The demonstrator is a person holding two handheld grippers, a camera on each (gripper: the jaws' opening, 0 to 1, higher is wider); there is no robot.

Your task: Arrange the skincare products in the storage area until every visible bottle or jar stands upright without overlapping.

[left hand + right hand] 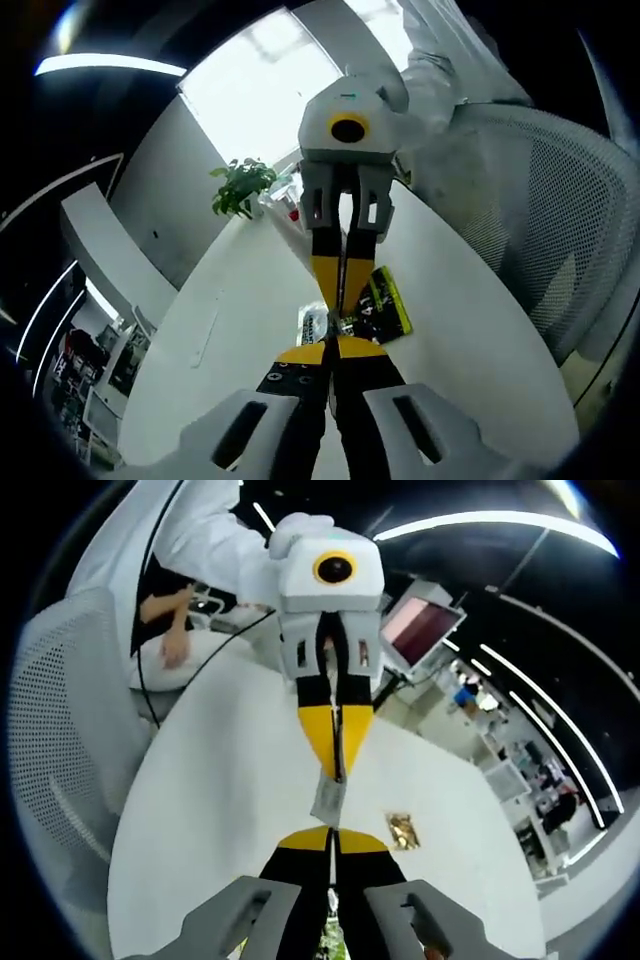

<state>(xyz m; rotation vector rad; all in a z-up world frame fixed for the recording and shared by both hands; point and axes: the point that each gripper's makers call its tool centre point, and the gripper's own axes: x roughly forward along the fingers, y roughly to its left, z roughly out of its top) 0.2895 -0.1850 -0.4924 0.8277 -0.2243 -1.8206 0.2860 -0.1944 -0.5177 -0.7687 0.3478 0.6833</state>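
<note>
The left gripper (pixel 332 350) has its black-and-yellow jaws drawn together. Meeting it tip to tip from twelve o'clock is the right gripper (pixel 341 300), its jaws closed as well. Between the two noses hangs a small, flat silvery sachet (pixel 328 800). Each gripper looks to be nipping one end of it, just above the round white table (pixel 250 300).

In the left gripper view, a flat black packet with yellow-green print (pixel 383 305) lies on the tabletop at about two o'clock from the tips. In the right gripper view, a small crinkled gold foil packet (pixel 403 831) lies at three o'clock. A white mesh office chair (pixel 540 220) stands just beside the table's edge, and a green potted plant (pixel 242 187) sits well beyond.

I'd judge the silvery sachet featherweight, limp and slick. It would fold or slip rather than break, and it won't stand unsupported. The sealed edge seam is the place to pinch, firmly but without pulling the two ends against each other.
</note>
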